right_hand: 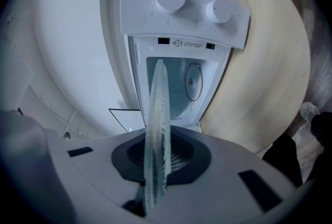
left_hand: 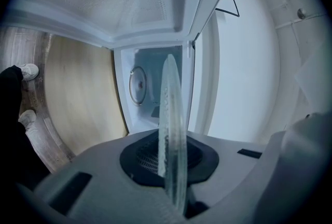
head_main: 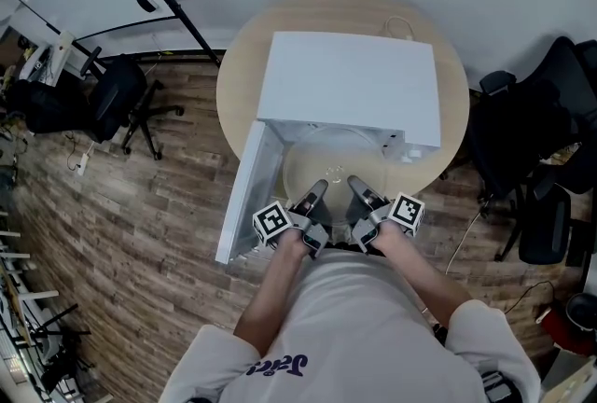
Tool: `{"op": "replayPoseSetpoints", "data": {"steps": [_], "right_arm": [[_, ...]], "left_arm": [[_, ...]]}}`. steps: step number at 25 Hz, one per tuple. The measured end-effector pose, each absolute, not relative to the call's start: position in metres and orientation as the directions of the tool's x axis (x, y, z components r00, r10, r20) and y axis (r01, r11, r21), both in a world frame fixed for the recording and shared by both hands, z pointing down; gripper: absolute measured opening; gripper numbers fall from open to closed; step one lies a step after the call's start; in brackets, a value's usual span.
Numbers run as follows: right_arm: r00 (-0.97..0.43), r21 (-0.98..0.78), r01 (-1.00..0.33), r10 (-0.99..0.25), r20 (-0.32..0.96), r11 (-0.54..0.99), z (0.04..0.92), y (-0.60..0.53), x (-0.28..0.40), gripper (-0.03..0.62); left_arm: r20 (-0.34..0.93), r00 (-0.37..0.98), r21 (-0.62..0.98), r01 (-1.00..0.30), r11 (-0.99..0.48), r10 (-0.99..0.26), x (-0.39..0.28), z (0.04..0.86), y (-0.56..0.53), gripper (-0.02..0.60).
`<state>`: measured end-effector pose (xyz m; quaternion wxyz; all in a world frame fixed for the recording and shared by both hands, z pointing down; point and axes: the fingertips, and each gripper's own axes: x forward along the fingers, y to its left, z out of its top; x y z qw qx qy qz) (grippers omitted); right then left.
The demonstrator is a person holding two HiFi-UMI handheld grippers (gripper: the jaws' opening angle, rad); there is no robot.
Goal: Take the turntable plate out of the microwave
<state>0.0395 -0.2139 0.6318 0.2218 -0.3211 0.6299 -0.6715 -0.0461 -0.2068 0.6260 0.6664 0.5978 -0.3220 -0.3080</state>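
The clear glass turntable plate hangs level just in front of the white microwave, whose door stands swung open to the left. My left gripper and right gripper are each shut on the plate's near rim, side by side. In the left gripper view the plate runs edge-on between the jaws of the left gripper, with the empty cavity behind it. In the right gripper view the plate is pinched in the right gripper, below the two-knob control panel.
The microwave sits on a round wooden table with a cable behind it. Black office chairs stand on the wooden floor at the left and at the right. The person's body is close to the table's front edge.
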Motion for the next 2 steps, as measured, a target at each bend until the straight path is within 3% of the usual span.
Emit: {"op": "replayPoseSetpoints", "data": {"steps": [2], "right_arm": [[-0.698,-0.988,-0.111,-0.699,0.157,-0.110,0.6329,-0.2137,0.0383,0.032]], "left_arm": [[0.065,0.599,0.995,0.026,0.101,-0.798,-0.0478,0.6283,-0.2059,0.037]]}}
